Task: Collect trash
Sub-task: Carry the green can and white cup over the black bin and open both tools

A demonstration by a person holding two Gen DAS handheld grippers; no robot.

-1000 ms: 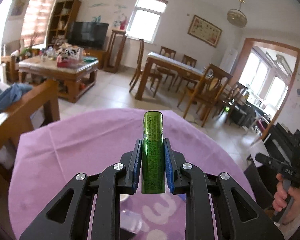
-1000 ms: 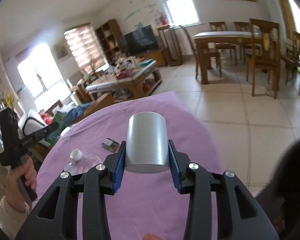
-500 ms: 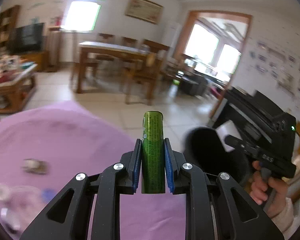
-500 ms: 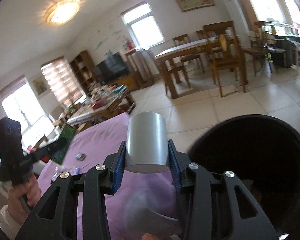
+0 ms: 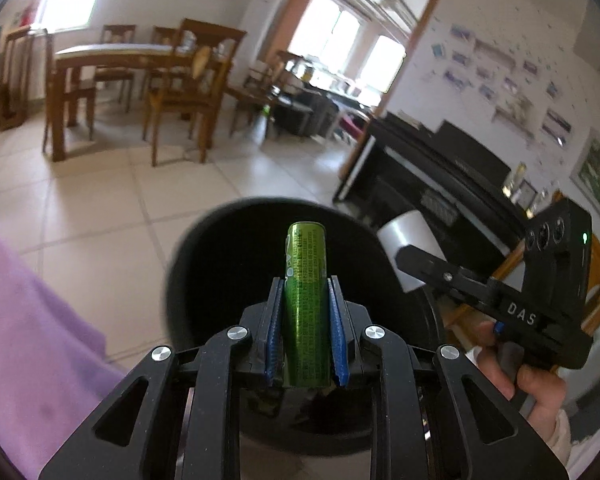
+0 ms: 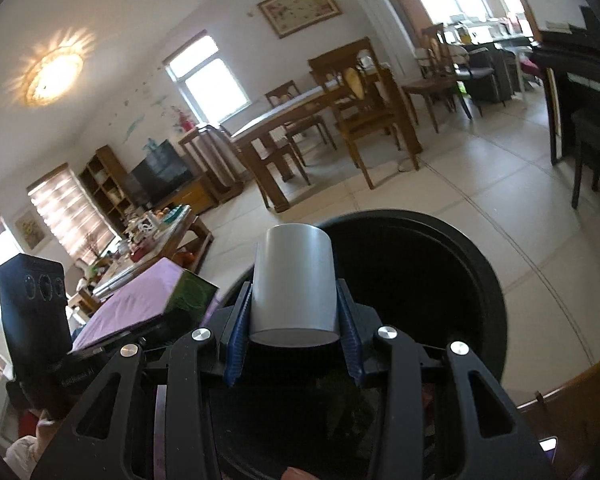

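My left gripper [image 5: 305, 328] is shut on a flat green packet [image 5: 305, 304] and holds it over the open mouth of a black trash bin [image 5: 204, 256]. My right gripper [image 6: 294, 328] is shut on a grey paper cup [image 6: 294, 280] and holds it over the same bin [image 6: 460, 264]. In the left wrist view the right gripper [image 5: 412, 264] with its grey cup [image 5: 408, 236] is at the bin's right rim. In the right wrist view the left gripper's green packet [image 6: 188, 294] shows at the bin's left rim.
The purple tablecloth [image 5: 28, 320] is at the left of the bin. A black piano [image 5: 440, 168] stands behind it. A wooden dining table with chairs [image 5: 132, 80] is across the tiled floor. A coffee table [image 6: 160, 236] and TV are far left.
Both grippers have swung away from the purple table to the black bin and now hold the green packet and the grey cup over its opening.
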